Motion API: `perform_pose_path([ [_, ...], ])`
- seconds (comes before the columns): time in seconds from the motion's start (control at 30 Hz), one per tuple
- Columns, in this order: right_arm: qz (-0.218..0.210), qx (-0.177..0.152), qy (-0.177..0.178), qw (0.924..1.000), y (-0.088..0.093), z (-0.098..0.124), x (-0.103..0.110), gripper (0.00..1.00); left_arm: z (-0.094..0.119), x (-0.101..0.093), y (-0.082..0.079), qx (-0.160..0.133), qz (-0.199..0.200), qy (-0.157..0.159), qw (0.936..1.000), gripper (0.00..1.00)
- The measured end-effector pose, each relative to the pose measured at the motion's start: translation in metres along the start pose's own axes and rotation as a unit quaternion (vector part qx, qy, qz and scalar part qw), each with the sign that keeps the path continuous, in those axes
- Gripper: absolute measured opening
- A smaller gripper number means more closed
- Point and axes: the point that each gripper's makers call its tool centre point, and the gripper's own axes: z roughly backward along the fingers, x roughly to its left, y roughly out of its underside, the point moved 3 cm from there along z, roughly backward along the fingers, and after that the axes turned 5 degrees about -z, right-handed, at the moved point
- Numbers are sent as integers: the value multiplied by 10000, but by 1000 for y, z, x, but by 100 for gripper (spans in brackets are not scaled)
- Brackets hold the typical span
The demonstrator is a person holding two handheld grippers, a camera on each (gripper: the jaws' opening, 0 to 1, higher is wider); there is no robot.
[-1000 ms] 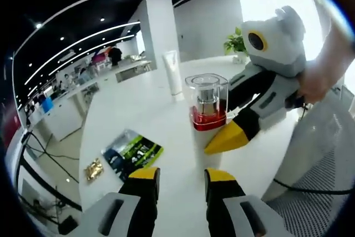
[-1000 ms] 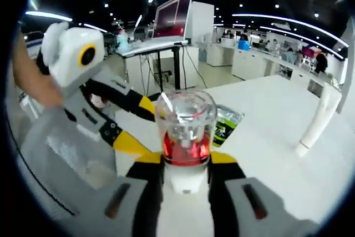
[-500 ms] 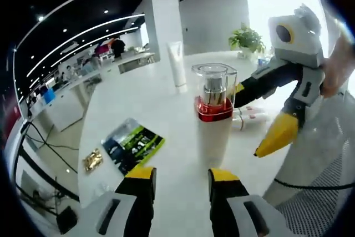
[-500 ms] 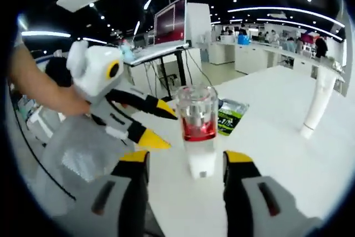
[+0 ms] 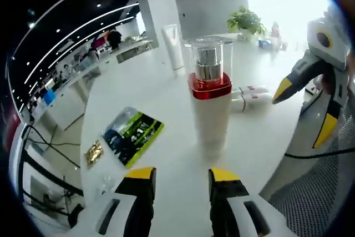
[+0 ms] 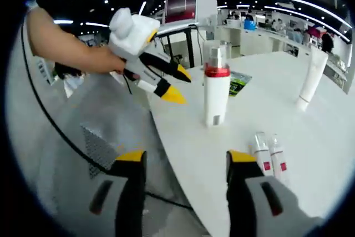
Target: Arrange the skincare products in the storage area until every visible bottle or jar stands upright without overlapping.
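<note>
The pump bottle (image 5: 209, 98) stood upright at frame centre on the table (image 5: 166, 109); both grippers' jaws were released, while two small tubes (image 6: 269, 156) lay flat lower right.

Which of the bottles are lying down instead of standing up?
The two small white tubes with red bands lie flat side by side on the white table. The tall pump bottle with the red collar and the white tube stand upright.
</note>
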Motion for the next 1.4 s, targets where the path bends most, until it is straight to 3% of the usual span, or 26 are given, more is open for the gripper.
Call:
perform_pose_path([
  [0.03,-76,256,103,9996,4,2,-5,58,0,1,0,-11,26,-9,10000,38],
  [0.07,-127,306,209,9992,3,4,-10,57,1,3,-1,-16,87,-26,10000,38],
  [0.1,-146,86,430,9989,-4,5,-19,55,1,5,-1,-27,137,-67,9999,38],
  [0.2,-271,192,632,9974,-2,9,-24,54,-2,9,3,62,225,-66,9997,38],
  [0.37,31,323,552,9979,5,11,-17,53,4,15,0,-62,464,-167,9988,34],
  [0.43,-38,278,486,9984,4,9,-17,53,4,15,1,-64,1123,-75,9936,37],
  [0.53,-87,312,485,9983,4,7,-18,53,10,20,-5,-225,1079,-75,9939,40],
  [0.57,-58,287,495,9983,3,7,-18,53,10,13,-8,-336,1343,205,9902,42],
  [0.6,-39,259,492,9984,3,8,-16,53,9,7,-2,-156,1668,497,9846,45],
  [0.63,-33,258,488,9985,2,8,-16,53,8,6,0,-65,1735,549,9833,49],
  [0.87,-193,135,479,9986,1,8,-21,51,9,2,-10,-246,1717,617,9829,56],
  [0.97,-333,157,531,9979,3,9,-25,49,3,-4,-33,-498,1653,690,9826,59],
  [1.03,-333,130,571,9977,3,12,-26,48,-2,-14,-49,-684,1699,929,9787,66],
  [1.1,-393,64,613,9973,3,14,-29,48,-7,-19,-57,-767,1689,925,9783,71],
  [1.2,-500,8,638,9967,2,15,-33,47,-13,-24,-58,-691,1578,913,9808,66],
  [1.4,-672,64,679,9954,5,15,-37,44,-27,-29,-65,-733,1935,1056,9727,60],
])
